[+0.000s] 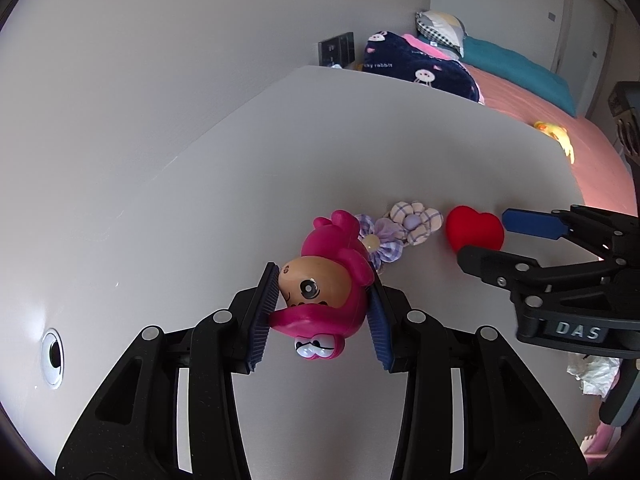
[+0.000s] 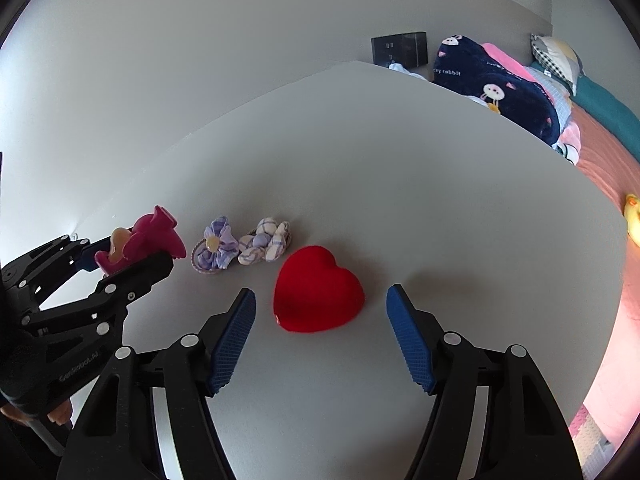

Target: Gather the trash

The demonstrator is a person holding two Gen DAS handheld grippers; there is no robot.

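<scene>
White table (image 2: 400, 184) | left hand-held gripper (image 1: 320, 316) clenches pink toy (image 1: 320, 284) | right hand-held gripper (image 2: 320, 332) released, straddling red heart (image 2: 318, 300)

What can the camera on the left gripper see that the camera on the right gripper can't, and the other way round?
Only the left wrist view shows the doll's painted face, a round hole in the table and crumpled white stuff at lower right.

Only the right wrist view shows the red heart whole, lying between the right gripper's open jaws, untouched.

Both show the pink doll clamped in the left gripper, two checked fabric flowers, the white table, the bed and a yellow duck toy.
</scene>
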